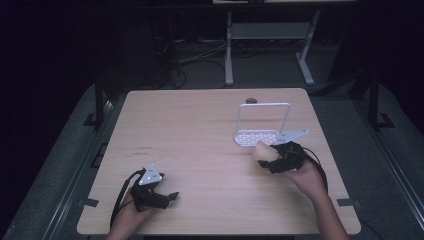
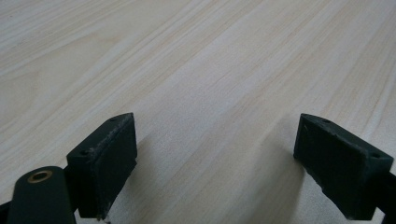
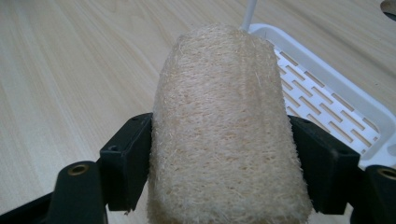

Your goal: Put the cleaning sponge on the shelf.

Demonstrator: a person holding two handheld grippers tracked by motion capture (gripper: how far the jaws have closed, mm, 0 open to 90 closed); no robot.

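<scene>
A tan loofah sponge (image 3: 224, 135) stands between the jaws of my right gripper (image 3: 219, 161), and both pads press on its sides. In the high view the right gripper (image 1: 272, 159) holds the loofah sponge (image 1: 263, 151) just in front of a white slotted rack (image 1: 257, 136) with a tall wire handle (image 1: 263, 106). The rack's slotted base (image 3: 322, 100) lies close behind the sponge at the right. My left gripper (image 1: 167, 196) rests low near the table's front left, and its pads (image 2: 109, 156) stand wide apart over bare wood with nothing between them.
The light wooden table (image 1: 195, 130) has a small round dark thing (image 1: 251, 100) at its far edge behind the rack. Beyond the table stand a white desk frame (image 1: 267, 45) and cables on a dark floor.
</scene>
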